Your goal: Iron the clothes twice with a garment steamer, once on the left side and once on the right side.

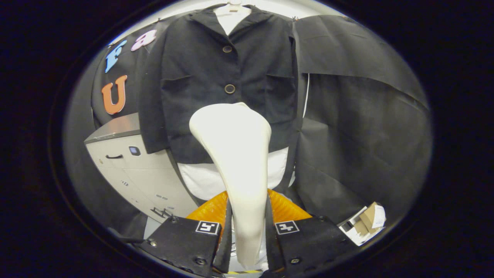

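A dark jacket [200, 77] with two round buttons hangs on a hanger in front of the black cloth wall, over a white shirt [204, 177] that shows at the collar and below the hem. My gripper [247, 227] is shut on the handle of a cream-white garment steamer [235, 154]. The steamer rises from between my fingers, and its wide head stands in front of the jacket's lower middle, just under the lower button. An orange ribbed part [210, 210] shows behind the steamer's handle, just above my fingers.
A grey cabinet [127, 162] with drawers and a handle stands to the left of the jacket. Small cardboard boxes and white papers [366, 224] lie low on the right, beyond my right finger. Black cloth covers the wall behind and to the right.
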`<move>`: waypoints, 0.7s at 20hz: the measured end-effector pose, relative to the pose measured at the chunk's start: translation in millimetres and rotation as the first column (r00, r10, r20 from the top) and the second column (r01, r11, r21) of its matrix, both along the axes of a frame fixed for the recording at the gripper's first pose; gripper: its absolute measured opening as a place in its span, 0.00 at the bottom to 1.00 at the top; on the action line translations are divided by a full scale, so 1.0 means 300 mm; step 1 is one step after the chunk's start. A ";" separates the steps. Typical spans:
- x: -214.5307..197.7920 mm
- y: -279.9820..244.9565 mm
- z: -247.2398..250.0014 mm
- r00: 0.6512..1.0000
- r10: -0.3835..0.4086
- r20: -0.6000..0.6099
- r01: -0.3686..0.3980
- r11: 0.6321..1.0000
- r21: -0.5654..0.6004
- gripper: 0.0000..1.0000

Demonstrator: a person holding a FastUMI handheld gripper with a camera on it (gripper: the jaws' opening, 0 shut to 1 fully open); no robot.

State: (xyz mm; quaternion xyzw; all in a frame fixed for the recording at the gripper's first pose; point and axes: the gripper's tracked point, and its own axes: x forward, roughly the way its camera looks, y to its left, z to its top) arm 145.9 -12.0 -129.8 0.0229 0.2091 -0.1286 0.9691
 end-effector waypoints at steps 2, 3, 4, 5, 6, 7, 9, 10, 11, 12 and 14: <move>-0.061 0.056 0.027 1.000 0.000 0.013 0.000 1.000 -0.002 0.39; -0.094 0.087 0.038 1.000 0.006 0.017 -0.006 1.000 0.000 0.39; -0.127 0.121 0.061 1.000 0.012 0.028 -0.012 1.000 0.005 0.39; -0.160 0.151 0.081 0.999 0.021 0.037 -0.021 1.000 -0.002 0.39; -0.190 0.179 0.105 0.998 0.032 0.051 -0.031 0.999 -0.009 0.39; -0.221 0.208 0.128 0.997 0.043 0.062 -0.042 0.999 -0.012 0.39; -0.279 0.269 0.166 0.996 0.061 0.067 -0.060 0.998 -0.012 0.39; -0.310 0.292 0.179 0.995 0.068 0.071 -0.067 0.998 -0.009 0.39; -0.333 0.320 0.198 0.994 0.079 0.080 -0.079 0.997 -0.006 0.39; -0.354 0.345 0.213 0.992 0.088 0.088 -0.088 0.996 -0.008 0.39; -0.400 0.389 0.227 0.990 0.105 0.094 -0.105 0.994 -0.003 0.39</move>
